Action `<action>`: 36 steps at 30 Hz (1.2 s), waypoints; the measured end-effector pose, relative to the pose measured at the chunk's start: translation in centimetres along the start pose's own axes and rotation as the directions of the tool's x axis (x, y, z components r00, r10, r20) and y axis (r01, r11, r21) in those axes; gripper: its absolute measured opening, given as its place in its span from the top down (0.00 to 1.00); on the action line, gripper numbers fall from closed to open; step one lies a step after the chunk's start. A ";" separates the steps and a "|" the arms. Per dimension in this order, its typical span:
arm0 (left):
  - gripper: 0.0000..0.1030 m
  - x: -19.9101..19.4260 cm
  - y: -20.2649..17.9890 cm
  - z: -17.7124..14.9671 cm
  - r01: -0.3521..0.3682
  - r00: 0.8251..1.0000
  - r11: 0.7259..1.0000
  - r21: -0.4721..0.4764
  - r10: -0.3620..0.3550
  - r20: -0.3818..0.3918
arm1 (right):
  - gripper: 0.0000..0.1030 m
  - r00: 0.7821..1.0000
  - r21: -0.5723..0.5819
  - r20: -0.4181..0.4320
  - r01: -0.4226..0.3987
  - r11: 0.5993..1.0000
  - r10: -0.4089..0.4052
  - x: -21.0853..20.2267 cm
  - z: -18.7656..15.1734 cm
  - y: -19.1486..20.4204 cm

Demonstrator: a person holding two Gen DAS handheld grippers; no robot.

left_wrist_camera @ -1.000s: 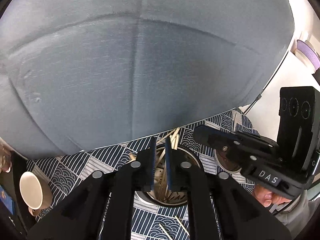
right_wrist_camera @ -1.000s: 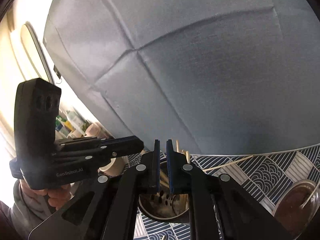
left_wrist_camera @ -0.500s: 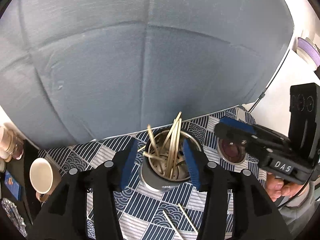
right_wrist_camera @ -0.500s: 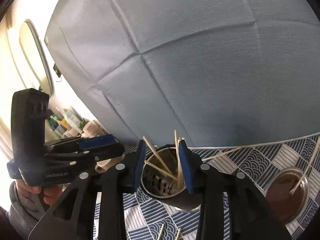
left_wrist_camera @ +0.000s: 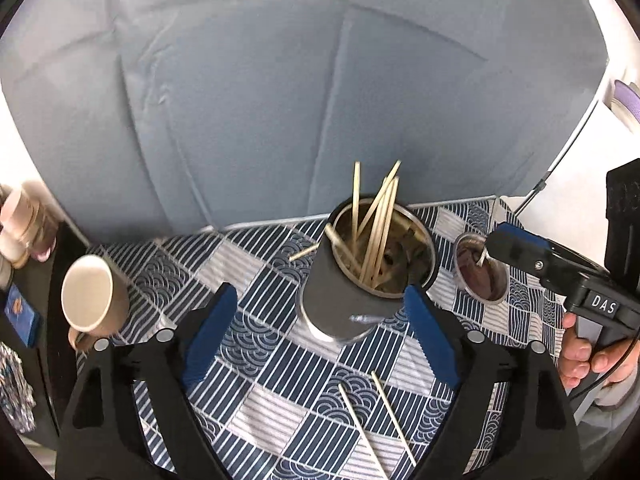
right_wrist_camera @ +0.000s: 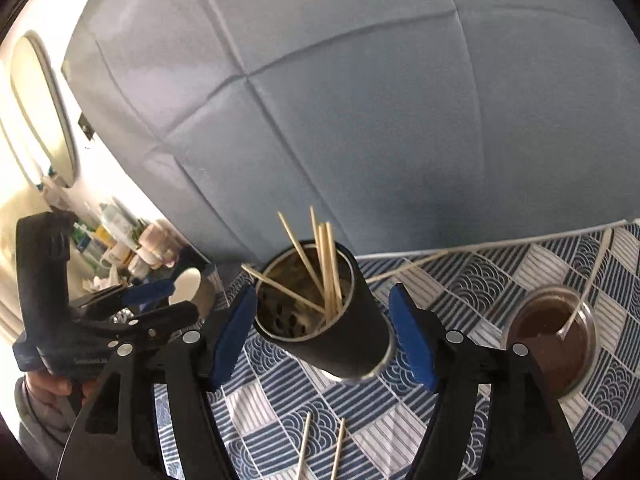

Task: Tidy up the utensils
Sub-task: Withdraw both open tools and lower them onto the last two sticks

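Steel utensil holder (left_wrist_camera: 352,300) of bamboo chopsticks (left_wrist_camera: 380,224), upright on the patterned desk (left_wrist_camera: 256,280); left gripper (left_wrist_camera: 320,336) and right gripper (right_wrist_camera: 324,336), jaws just opened, empty; two chopsticks (left_wrist_camera: 376,420) remain loose.

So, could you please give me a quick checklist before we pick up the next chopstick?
1. Left gripper open, nothing held; fingers have just been opening: ok.
2. Right gripper open, nothing held; fingers have just been opening: ok.
3. Holder upright on the tablecloth: ok.
4. Two loose chopsticks lie flat, unobstructed: ok.
5. One chopstick behind the holder: not ok.
6. Cup of brown liquid close by: not ok.
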State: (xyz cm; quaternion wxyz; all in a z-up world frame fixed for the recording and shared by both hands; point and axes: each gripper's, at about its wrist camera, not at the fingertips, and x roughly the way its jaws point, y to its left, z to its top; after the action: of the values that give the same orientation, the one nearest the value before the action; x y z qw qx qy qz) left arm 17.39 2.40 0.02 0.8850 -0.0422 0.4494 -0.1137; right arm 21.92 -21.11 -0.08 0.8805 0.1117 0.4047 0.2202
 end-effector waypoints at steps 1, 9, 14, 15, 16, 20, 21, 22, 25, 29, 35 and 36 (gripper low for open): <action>0.16 0.2 0.0 -0.3 -0.006 1.000 1.000 -0.003 0.006 -0.002 | 0.29 1.000 -0.003 -0.011 0.010 1.000 -0.010 0.1 -0.2 0.0; 0.08 2.4 1.2 -3.5 -0.069 0.995 0.996 -0.049 0.065 -0.072 | 0.18 0.991 -0.054 -0.112 0.071 0.996 -0.077 1.5 -3.5 0.1; 0.06 4.1 1.9 -6.0 -0.089 0.986 0.993 -0.078 0.077 -0.147 | 0.18 0.972 -0.085 -0.200 0.106 0.991 -0.121 3.0 -7.1 -0.5; 0.06 4.4 2.0 -6.4 -0.090 0.984 0.993 -0.082 0.076 -0.160 | 0.18 0.969 -0.087 -0.213 0.110 0.990 -0.127 3.2 -7.7 -0.6; 0.06 4.7 2.2 -7.0 -0.089 0.981 0.992 -0.090 0.071 -0.179 | 0.18 0.963 -0.089 -0.234 0.116 0.989 -0.134 3.6 -8.6 -0.8; 0.06 5.7 2.7 -9.1 -0.095 0.971 0.989 -0.115 0.067 -0.228 | 0.18 0.931 -0.101 -0.326 0.137 0.985 -0.163 5.3 -12.0 -1.1; 0.06 5.9 2.8 -9.6 -0.095 0.969 0.988 -0.122 0.064 -0.239 | 0.18 0.924 -0.108 -0.343 0.141 0.984 -0.170 5.6 -12.7 -1.0; 0.06 6.1 2.9 -9.9 -0.096 0.967 0.987 -0.126 0.062 -0.248 | 0.18 0.917 -0.113 -0.357 0.146 0.983 -0.177 6.0 -13.5 -0.9; 0.06 6.6 3.0 -11.0 -0.108 0.959 0.985 -0.134 0.067 -0.274 | 0.18 0.900 -0.123 -0.393 0.152 0.981 -0.189 6.9 -15.6 -0.5; 0.06 7.5 2.8 -12.3 -0.125 0.946 0.985 -0.119 0.082 -0.314 | 0.18 0.881 -0.143 -0.423 0.167 0.976 -0.213 7.6 -17.6 -0.2; 0.06 8.7 2.1 -13.7 -0.123 0.931 0.986 -0.113 0.075 -0.358 | 0.19 0.847 -0.200 -0.438 0.234 0.951 -0.301 8.3 -19.8 0.2; 0.06 8.9 1.9 -13.8 -0.123 0.929 0.986 -0.110 0.075 -0.363 | 0.19 0.836 -0.225 -0.432 0.264 0.938 -0.338 8.4 -20.2 0.0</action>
State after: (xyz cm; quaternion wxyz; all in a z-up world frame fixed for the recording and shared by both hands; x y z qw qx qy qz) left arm 11.62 2.51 -15.49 0.7885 -0.0559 0.6108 -0.0450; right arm 11.36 -16.69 -18.70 0.7874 -0.0786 0.5974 0.1298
